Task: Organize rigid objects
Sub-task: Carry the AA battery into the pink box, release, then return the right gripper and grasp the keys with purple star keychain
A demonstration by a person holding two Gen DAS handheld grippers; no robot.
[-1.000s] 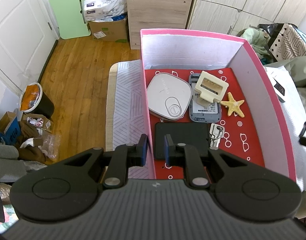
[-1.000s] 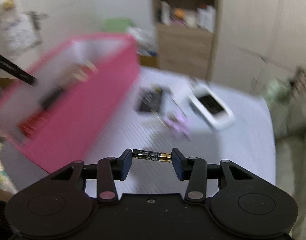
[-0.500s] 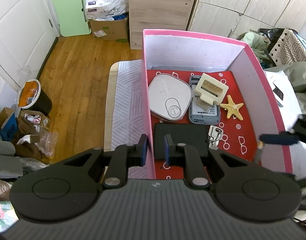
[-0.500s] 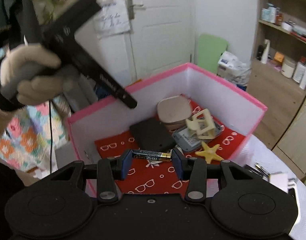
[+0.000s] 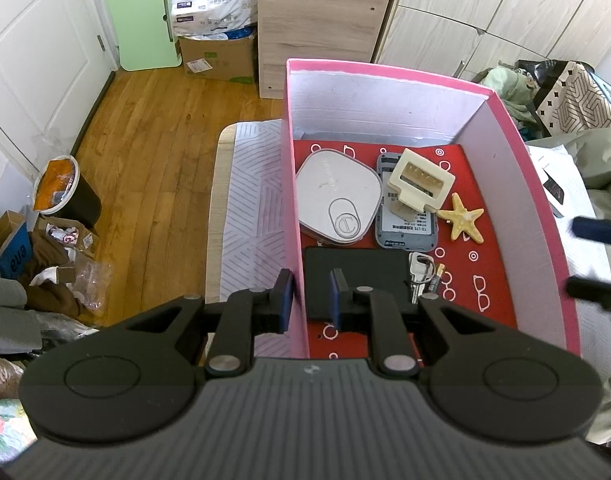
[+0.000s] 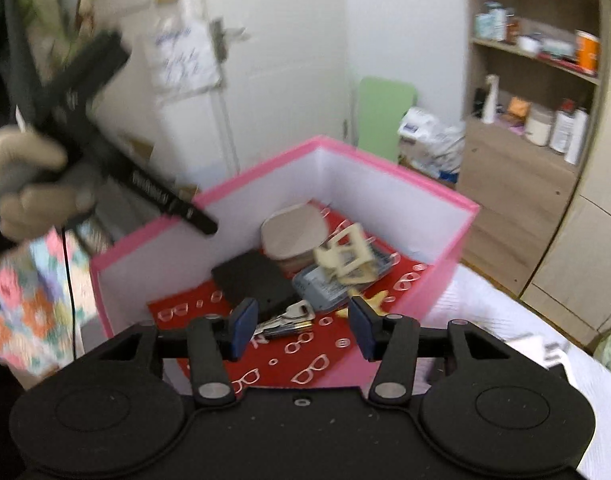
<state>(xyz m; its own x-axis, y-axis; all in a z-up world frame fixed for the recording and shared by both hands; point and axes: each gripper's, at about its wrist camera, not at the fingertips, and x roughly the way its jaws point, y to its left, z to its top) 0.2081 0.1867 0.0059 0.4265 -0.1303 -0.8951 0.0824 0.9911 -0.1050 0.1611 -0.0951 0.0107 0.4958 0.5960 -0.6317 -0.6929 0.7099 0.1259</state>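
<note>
Steadying the pink box [image 5: 295, 216] by its wall, the left gripper [image 5: 308, 294] pinches it while the right gripper [image 6: 301, 328] hangs wide, empty, above the battery [image 5: 438, 276].

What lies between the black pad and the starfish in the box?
In the left wrist view, the keys with the battery beside them lie on the red floor between the black pad and the starfish.

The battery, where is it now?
In the left wrist view, the battery lies on the pink box's red floor, right beside the keys.
</note>
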